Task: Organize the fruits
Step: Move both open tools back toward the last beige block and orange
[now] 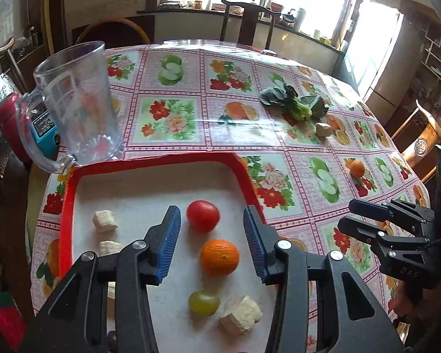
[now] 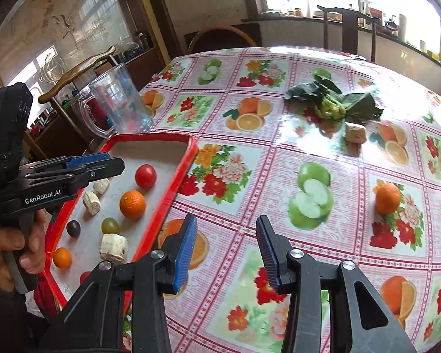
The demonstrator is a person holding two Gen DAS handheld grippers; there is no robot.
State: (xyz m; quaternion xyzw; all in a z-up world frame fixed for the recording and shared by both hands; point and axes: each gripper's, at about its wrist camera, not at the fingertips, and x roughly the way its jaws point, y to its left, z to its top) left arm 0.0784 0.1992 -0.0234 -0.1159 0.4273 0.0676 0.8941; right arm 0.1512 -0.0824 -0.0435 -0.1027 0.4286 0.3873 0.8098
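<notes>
Left wrist view, itemised from the red tray (image 1: pixel 66 206) rightward: pale chunks, tomato (image 1: pixel 203 216), orange (image 1: pixel 219 257) and green grape (image 1: pixel 203 302) inside it; my left gripper (image 1: pixel 211 235) hangs over them, jaws wide, empty. Well right of the tray, a loose small orange (image 1: pixel 357 168) sits on the tablecloth. I judge it light, firm, rollable; best taken across its middle. Right wrist view adds a dark grape (image 2: pixel 73 228) and another orange (image 2: pixel 62 257) in the tray; my right gripper (image 2: pixel 226 250) is spread wide, empty.
</notes>
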